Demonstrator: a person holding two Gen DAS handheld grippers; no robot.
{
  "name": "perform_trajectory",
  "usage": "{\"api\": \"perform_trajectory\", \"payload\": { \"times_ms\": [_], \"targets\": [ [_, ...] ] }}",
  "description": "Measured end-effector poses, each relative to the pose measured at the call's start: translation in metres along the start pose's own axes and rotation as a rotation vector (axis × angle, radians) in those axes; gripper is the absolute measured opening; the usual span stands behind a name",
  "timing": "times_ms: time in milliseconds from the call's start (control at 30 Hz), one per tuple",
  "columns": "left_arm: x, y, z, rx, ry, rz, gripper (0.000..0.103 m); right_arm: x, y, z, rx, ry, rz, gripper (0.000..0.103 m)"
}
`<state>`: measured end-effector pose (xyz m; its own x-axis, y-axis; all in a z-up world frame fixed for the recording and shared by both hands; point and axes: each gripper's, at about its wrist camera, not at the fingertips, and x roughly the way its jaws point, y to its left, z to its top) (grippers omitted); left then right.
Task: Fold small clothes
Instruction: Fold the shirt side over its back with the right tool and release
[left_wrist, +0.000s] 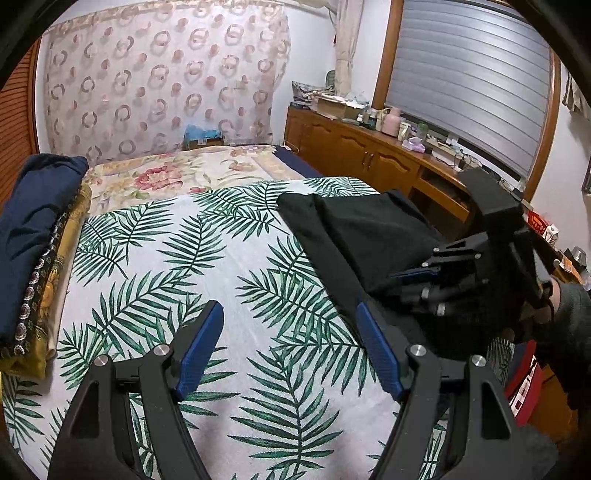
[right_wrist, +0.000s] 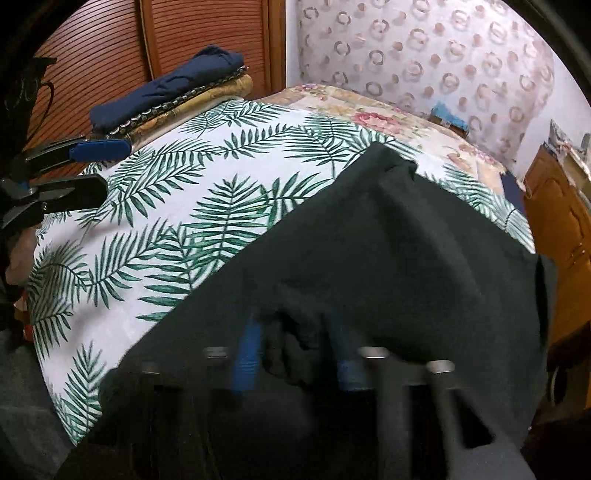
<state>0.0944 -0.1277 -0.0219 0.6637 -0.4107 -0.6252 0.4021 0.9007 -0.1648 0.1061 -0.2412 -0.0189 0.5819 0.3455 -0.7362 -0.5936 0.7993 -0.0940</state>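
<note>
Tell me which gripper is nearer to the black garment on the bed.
Right. The right gripper is at the black garment, its blue fingers either side of a bunch of the cloth. The left gripper is open over the leaf-print sheet, beside the garment's edge.

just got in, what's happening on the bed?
A person with a gripper in each hand is folding a dark garment on the leaf-print sheet. The right gripper is at the garment's near edge with cloth bunched between its fingers; the picture is blurred there, but it looks shut on it. The left gripper is open over bare sheet, holding nothing. Folded clothes are stacked at the side.
</note>
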Motion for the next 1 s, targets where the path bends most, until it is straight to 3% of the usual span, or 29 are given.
{"api": "perform_trajectory", "payload": {
  "times_ms": [133,367,533,667,833,900,967,1000],
  "targets": [
    [0.001,-0.001,-0.002,0.001,0.004,-0.005,0.075,-0.024,-0.012,0.009,0.018,-0.083,-0.066,0.007],
    [0.003,-0.002,-0.003,-0.001,0.007,-0.015,0.075,-0.071,-0.069,0.034,0.054,-0.203,-0.328,0.007],
    [0.007,-0.005,-0.004,0.004,0.018,-0.027,0.075,-0.053,-0.12,0.046,0.101,-0.144,-0.491,0.007],
    [0.009,-0.007,-0.006,0.008,0.028,-0.03,0.075,-0.018,-0.143,0.043,0.156,-0.053,-0.517,0.007],
    [0.01,-0.006,-0.01,0.002,0.042,-0.036,0.075,-0.002,-0.151,0.038,0.248,-0.02,-0.484,0.007],
    [0.01,-0.007,-0.011,0.002,0.045,-0.04,0.075,-0.008,-0.153,0.038,0.267,-0.008,-0.481,0.02],
    [0.01,-0.01,-0.011,0.004,0.046,-0.044,0.075,-0.021,-0.155,0.042,0.268,-0.012,-0.489,0.027],
    [0.01,-0.011,-0.011,0.006,0.047,-0.048,0.075,-0.026,-0.155,0.043,0.271,-0.017,-0.49,0.037]
  ]
}}
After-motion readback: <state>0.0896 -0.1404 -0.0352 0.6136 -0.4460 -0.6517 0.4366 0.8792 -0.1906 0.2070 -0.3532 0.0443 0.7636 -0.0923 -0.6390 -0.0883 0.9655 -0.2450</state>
